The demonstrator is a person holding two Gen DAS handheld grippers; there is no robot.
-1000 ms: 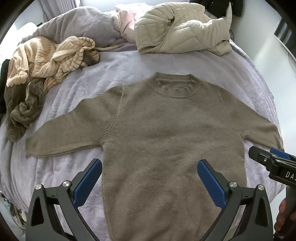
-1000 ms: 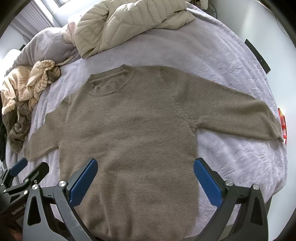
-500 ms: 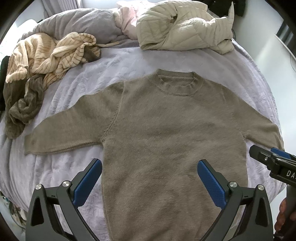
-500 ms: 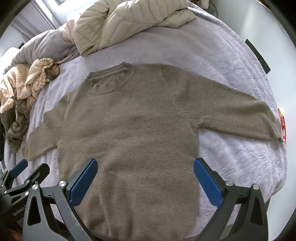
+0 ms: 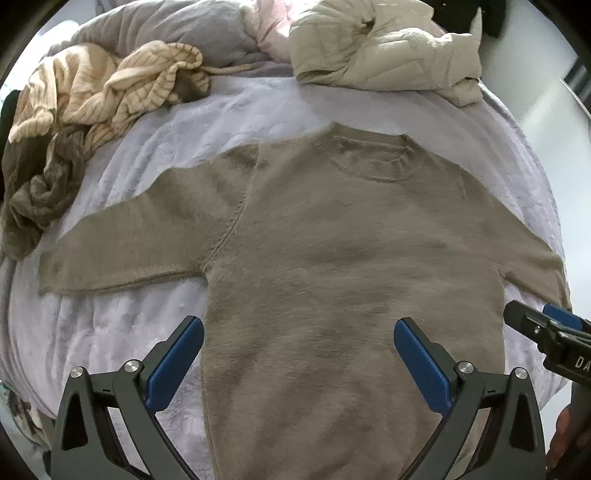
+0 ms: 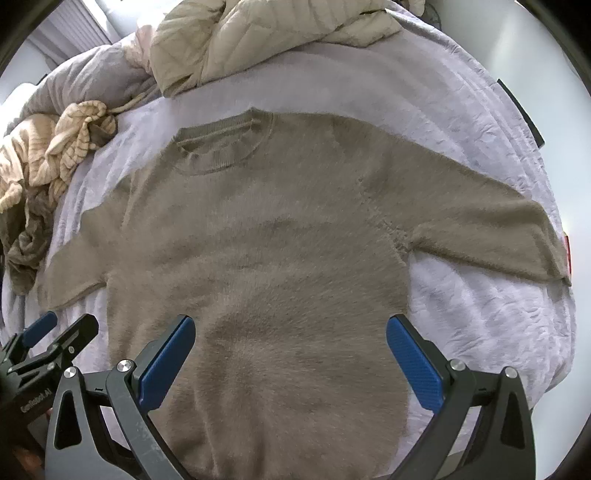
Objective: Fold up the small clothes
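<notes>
A bed [image 5: 258, 107] with a crinkled lilac cover fills both views. A fuzzy taupe sweater [image 5: 351, 258] lies flat at its centre, sleeves spread, collar far. A quilted cream jacket [image 5: 384, 48] and a striped beige garment [image 5: 103, 88] lie crumpled at the far edge. Left gripper [image 5: 298, 354] and right gripper [image 6: 290, 350] hover above the hem, jaws wide apart, empty.

Both cameras ride just behind their spread blue fingers, looking down and forward over the bed [image 5: 258, 110] from its near edge. The left view sits toward the sweater's [image 5: 351, 258] left sleeve, the right toward the other; both share the sweater, the striped pile and cream jacket [image 6: 258, 33] beyond
</notes>
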